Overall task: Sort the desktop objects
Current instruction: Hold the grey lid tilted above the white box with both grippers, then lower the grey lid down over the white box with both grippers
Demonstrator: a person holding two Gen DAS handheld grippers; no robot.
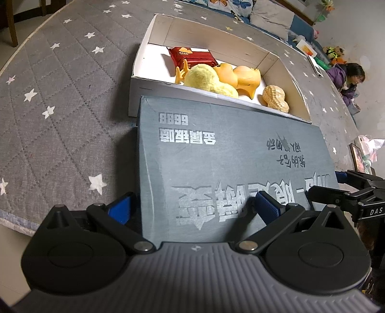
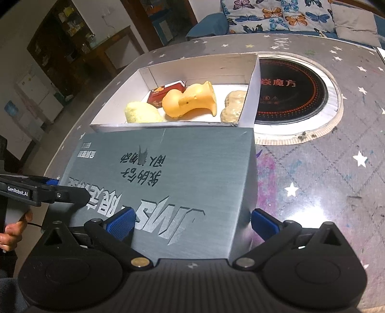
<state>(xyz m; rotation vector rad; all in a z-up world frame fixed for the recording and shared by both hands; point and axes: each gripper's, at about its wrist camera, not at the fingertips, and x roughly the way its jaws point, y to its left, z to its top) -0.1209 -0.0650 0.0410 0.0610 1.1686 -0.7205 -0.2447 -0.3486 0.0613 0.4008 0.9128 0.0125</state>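
Observation:
A grey box lid (image 1: 228,154) with silver lettering is held tilted over the near part of a white open box (image 1: 144,67). My left gripper (image 1: 192,207) is shut on the lid's left near corner, one finger under its side wall and one on top. My right gripper (image 2: 192,221) is shut on the lid (image 2: 168,173) at its right near corner. The box (image 2: 252,96) holds a red packet (image 1: 191,56), a yellow plush chick (image 1: 207,80), an orange rubber duck (image 2: 190,101) and a peanut-shaped toy (image 1: 275,98).
The table has a grey star-patterned cover (image 1: 60,108). A round black induction hob (image 2: 291,96) is set into the table right of the box. A sofa with butterfly cushions (image 2: 276,14) stands beyond. A person (image 1: 349,79) sits at the far right.

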